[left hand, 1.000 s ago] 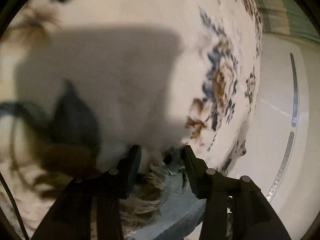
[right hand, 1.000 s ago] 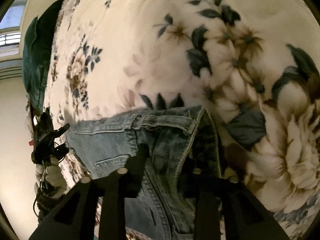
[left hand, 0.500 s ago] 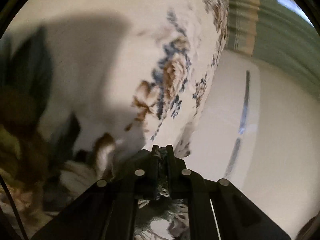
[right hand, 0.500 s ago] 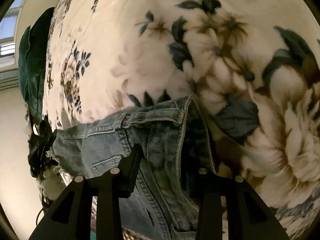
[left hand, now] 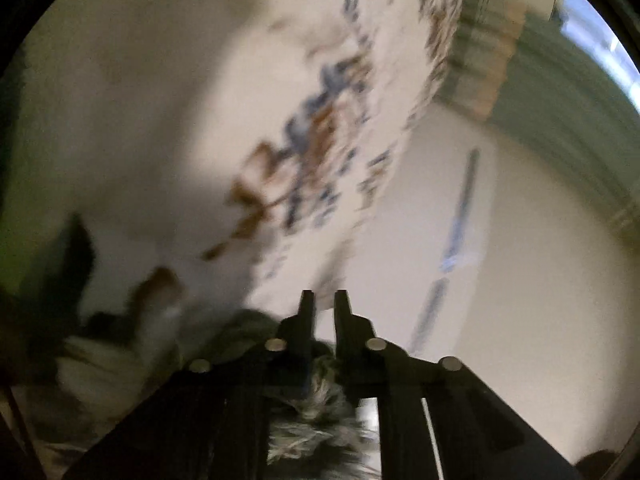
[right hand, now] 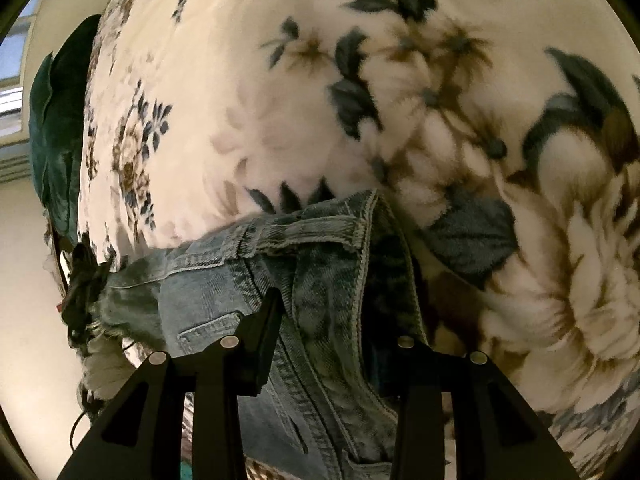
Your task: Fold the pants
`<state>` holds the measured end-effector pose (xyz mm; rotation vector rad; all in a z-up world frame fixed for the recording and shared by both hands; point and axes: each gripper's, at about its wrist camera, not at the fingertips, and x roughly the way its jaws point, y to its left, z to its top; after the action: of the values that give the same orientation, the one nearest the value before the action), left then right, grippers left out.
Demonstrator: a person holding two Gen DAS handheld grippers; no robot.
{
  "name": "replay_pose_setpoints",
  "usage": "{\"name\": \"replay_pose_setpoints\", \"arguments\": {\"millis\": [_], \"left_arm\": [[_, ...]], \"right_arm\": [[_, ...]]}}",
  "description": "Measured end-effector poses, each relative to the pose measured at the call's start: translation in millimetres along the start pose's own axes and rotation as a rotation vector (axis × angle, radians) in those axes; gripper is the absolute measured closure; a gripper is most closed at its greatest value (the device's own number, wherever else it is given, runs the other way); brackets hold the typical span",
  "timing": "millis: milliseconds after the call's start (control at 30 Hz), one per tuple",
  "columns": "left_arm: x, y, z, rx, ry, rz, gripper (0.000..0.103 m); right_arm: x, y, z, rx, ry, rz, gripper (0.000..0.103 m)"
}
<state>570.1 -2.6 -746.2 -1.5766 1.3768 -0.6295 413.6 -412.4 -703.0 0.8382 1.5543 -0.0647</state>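
Light blue jeans [right hand: 320, 280] lie on a cream floral blanket [right hand: 280, 100], waistband towards the middle of the right wrist view. My right gripper [right hand: 340, 308] is open, its fingers either side of the waistband fold. My left gripper [left hand: 322, 304] is shut on the frayed hem of a jeans leg [left hand: 316, 412], whose fringe shows between and below the fingers. The left gripper [right hand: 80, 276] also shows at the far left of the right wrist view, at the hem end of the jeans. The left wrist view is blurred by motion.
The blanket [left hand: 180, 120] covers a bed whose edge runs along a pale floor [left hand: 500, 280]. A dark green cushion [right hand: 56, 120] lies at the bed's far left. Green curtains [left hand: 560, 80] hang beyond the floor.
My left gripper closed on the frayed hem and is lifting it along the bed edge. My right gripper has stayed open over the waistband, shifting slightly closer.
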Motion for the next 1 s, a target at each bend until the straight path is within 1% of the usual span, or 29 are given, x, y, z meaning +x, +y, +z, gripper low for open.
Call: {"name": "replay_pose_setpoints", "arguments": {"millis": [67, 100, 133, 167, 200, 233, 267, 300, 333, 367, 433, 467, 500, 533, 567, 600, 633, 667, 733, 800, 833, 867, 933, 967, 1000], "left_arm": [[-17, 0, 8, -0.036, -0.069, -0.070, 0.098], [-27, 1, 12, -0.049, -0.101, -0.088, 0.098], [-41, 4, 17, -0.075, -0.156, -0.083, 0.098], [-46, 4, 21, -0.072, -0.179, -0.057, 0.098], [-54, 0, 24, -0.048, -0.200, 0.013, 0.097], [-55, -1, 24, -0.037, -0.199, 0.064, 0.094], [-54, -5, 24, -0.022, -0.188, 0.148, 0.081], [-52, -6, 23, -0.006, -0.179, 0.202, 0.071], [-51, -10, 21, 0.022, -0.167, 0.289, 0.056], [-49, -12, 18, 0.045, -0.154, 0.347, 0.051], [-41, -15, 14, 0.091, -0.109, 0.434, 0.051], [-34, -18, 11, 0.120, -0.085, 0.461, 0.051], [-28, -13, 6, 0.154, -0.064, 0.511, 0.050], [-22, -16, 3, 0.186, -0.052, 0.556, 0.051], [-19, -19, 2, 0.210, -0.052, 0.583, 0.051], [-15, -21, -1, 0.235, -0.051, 0.610, 0.057], [-10, -24, -2, 0.264, -0.041, 0.629, 0.089], [-5, -28, -3, 0.281, -0.021, 0.633, 0.094], [-5, -35, -1, 0.305, -0.056, 0.672, 0.097], [-10, -32, 5, 0.299, -0.089, 0.692, 0.098], [-20, -23, 11, 0.288, -0.145, 0.749, 0.098], [-25, -21, 14, 0.277, -0.166, 0.760, 0.098], [-30, -18, 14, 0.213, -0.153, 0.690, 0.096], [-33, -18, 8, 0.206, -0.153, 0.697, 0.096], [-35, -22, 0, 0.228, -0.156, 0.714, 0.093]], "right_arm": [[0, -1, 0, 0.008, -0.003, 0.000, 0.065], [0, -2, -1, 0.012, -0.004, 0.000, 0.065], [-1, -1, -1, 0.012, -0.006, -0.004, 0.065], [-2, 0, -2, 0.009, -0.008, -0.009, 0.065], [-2, 2, -2, 0.006, -0.011, -0.017, 0.065], [-3, 3, -3, 0.000, -0.011, -0.023, 0.065], [-3, 5, -3, -0.009, -0.013, -0.032, 0.065], [-4, 7, -3, -0.020, -0.014, -0.040, 0.065], [-4, 9, -4, -0.033, -0.014, -0.048, 0.065], [-4, 11, -4, -0.041, -0.014, -0.053, 0.065], [-4, 11, -4, -0.052, -0.006, -0.053, 0.064], [-4, 10, -4, -0.048, -0.002, -0.051, 0.062], [-4, 9, -5, -0.043, 0.001, -0.051, 0.059], [-4, 7, -5, -0.039, 0.004, -0.051, 0.058], [-3, 6, -6, -0.039, 0.006, -0.050, 0.058], [-3, 5, -7, -0.041, 0.006, -0.049, 0.057], [-3, 3, -8, -0.044, 0.006, -0.050, 0.057], [-3, 3, -9, -0.046, 0.007, -0.049, 0.057], [-3, 2, -10, -0.050, 0.002, -0.055, 0.057], [-4, 1, -10, -0.053, -0.001, -0.053, 0.057], [-4, 2, -10, -0.055, 0.000, -0.055, 0.057], [-4, 2, -10, -0.057, 0.001, -0.058, 0.057], [-4, 3, -8, -0.060, 0.007, -0.060, 0.057], [-5, 3, -8, -0.056, 0.011, -0.058, 0.054], [-6, 2, -8, -0.056, 0.013, -0.052, 0.052]]}}
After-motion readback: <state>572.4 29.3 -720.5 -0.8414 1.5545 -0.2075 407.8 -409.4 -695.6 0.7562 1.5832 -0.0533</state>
